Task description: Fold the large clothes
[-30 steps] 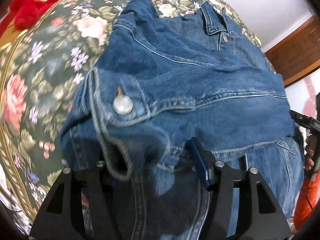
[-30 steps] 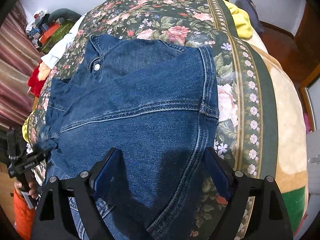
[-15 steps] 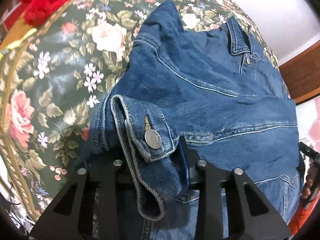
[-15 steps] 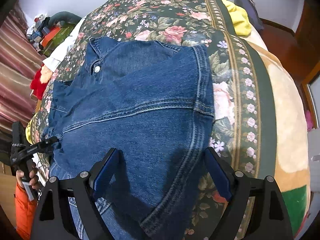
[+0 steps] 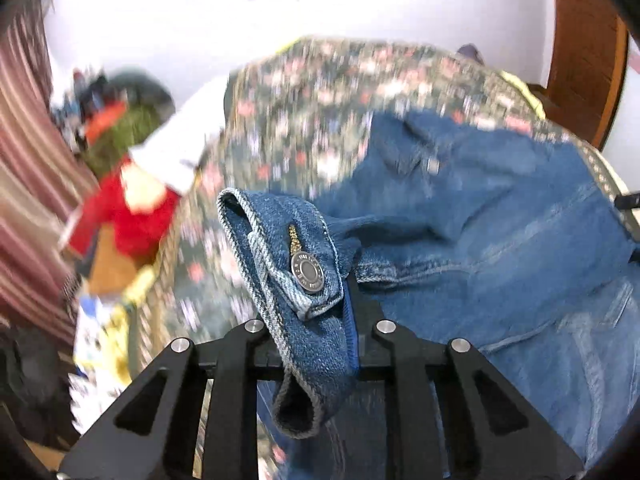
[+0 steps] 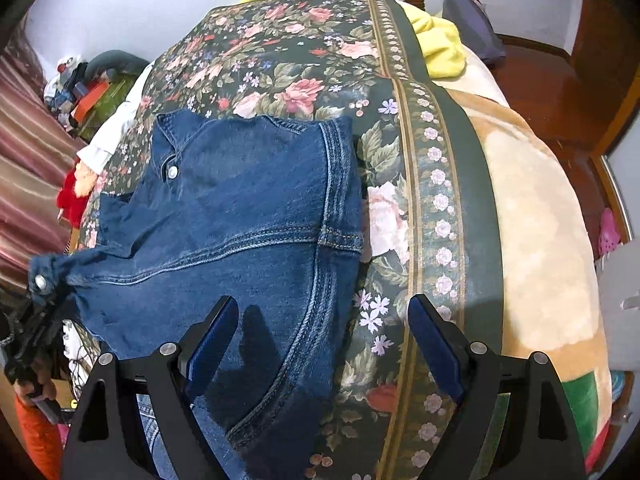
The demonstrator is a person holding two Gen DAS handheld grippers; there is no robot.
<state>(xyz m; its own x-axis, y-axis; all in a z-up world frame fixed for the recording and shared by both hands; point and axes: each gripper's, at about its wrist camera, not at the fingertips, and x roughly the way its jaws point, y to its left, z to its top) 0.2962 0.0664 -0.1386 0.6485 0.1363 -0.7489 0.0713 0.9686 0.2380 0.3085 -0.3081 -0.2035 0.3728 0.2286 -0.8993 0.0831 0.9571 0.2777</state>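
Denim jacket [image 6: 248,232] spread flat on the floral bedspread [image 6: 304,56] of the bed, filling the centre-left of the right wrist view. Long axis from collar at upper left of that frame down to the hem at the lower centre, collar pointing toward the far end of the bed; a snap button near the collar. One sleeve drawn out to the left edge of the frame, ending in a cuff [image 5: 292,280] lifted off the bedspread.

Left tool [image 5: 316,320] clenched on that cuff, jaws having just been closing with the denim between them; cuff folded over the fingers, its metal button [image 5: 306,271] facing the camera, cuff edge hanging down between the black finger frames. Same tool seen small at the lower left of the right wrist view [image 6: 38,320], gripped by a hand in an orange sleeve, the cuff bunched at its tip.

Right tool [image 6: 320,332] spread wide, grasping nothing, hovering above the jacket's lower right edge; one blue pad over the denim, the other over the bedspread's flowered border. Shadow of a finger on the denim between them.

Left wrist view blurred; a red toy [image 5: 128,216] at left, striped curtain [image 5: 24,184] along the left edge.
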